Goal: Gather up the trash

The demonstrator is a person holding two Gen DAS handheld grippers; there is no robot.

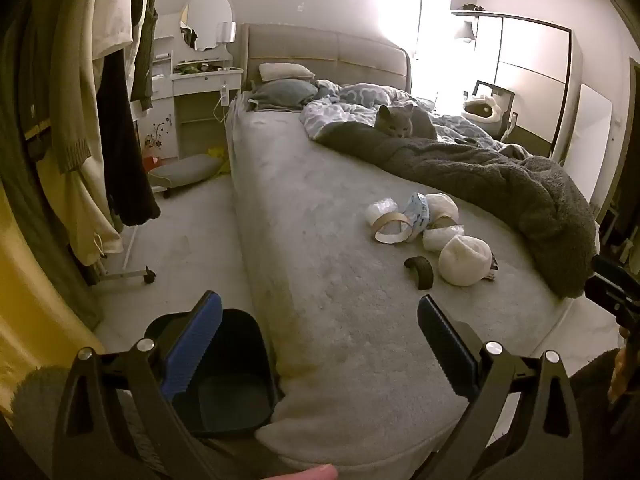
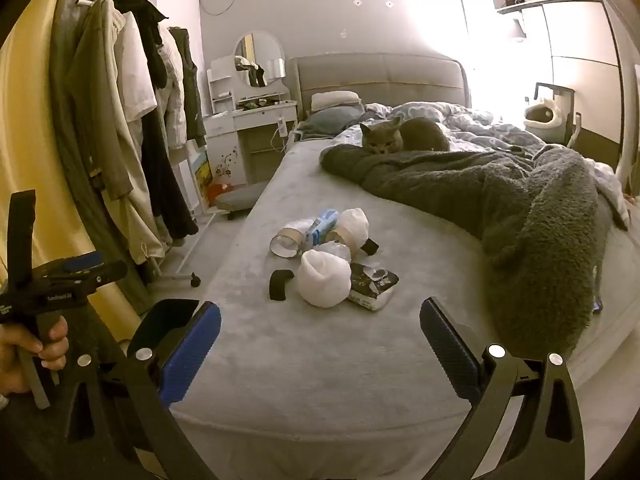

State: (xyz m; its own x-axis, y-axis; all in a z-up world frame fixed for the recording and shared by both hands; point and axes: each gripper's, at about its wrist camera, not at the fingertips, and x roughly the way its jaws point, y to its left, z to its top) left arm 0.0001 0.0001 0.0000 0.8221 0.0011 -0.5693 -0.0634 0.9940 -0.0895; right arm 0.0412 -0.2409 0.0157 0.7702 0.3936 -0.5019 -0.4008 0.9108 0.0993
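A pile of trash lies on the grey bed: a white crumpled ball, a black curved strip, a cardboard ring, a blue-white wrapper and a dark printed packet. A black bin stands open on the floor at the bed's near corner. My left gripper is open above the bed corner and bin. My right gripper is open, short of the pile.
A grey cat lies on a dark fleece blanket across the far right of the bed. A clothes rack on wheels stands left of the bed. A white dressing table is by the headboard.
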